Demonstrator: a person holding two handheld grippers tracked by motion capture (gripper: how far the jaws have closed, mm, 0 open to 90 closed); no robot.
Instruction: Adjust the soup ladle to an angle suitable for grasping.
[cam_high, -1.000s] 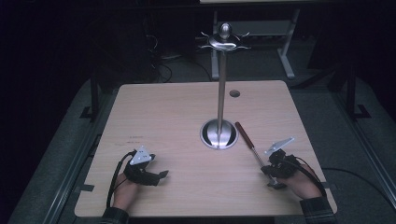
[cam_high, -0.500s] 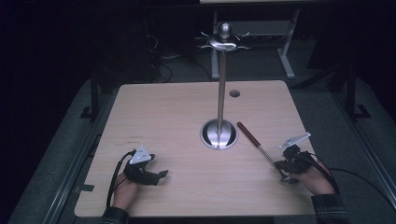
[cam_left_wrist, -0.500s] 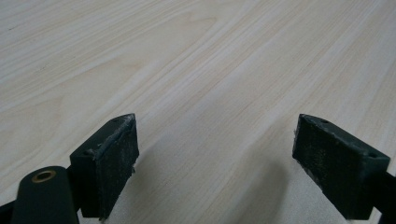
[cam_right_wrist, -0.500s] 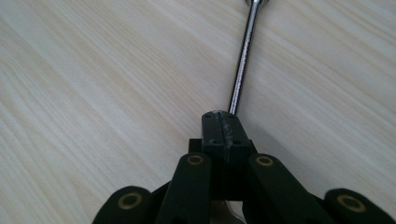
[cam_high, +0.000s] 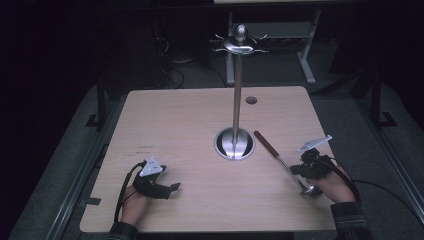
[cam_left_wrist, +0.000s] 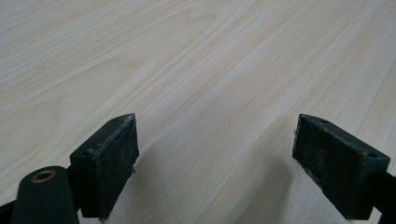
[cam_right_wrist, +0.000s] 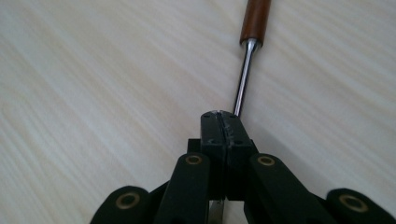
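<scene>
At the table's right edge, the right gripper (cam_right_wrist: 223, 122) pinches the ladle (cam_high: 278, 158)'s steel shaft; lift level, slowly.

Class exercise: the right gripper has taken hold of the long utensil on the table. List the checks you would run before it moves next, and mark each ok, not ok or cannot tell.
1. Right gripper shut on the utensil's metal shaft: ok.
2. Grip secure enough to lift: cannot tell.
3. Brown handle free of the jaws: ok.
4. Left gripper open, holding nothing: ok.
5. Stand upright on its base: ok.
6. Stand's top hooks free: ok.
</scene>
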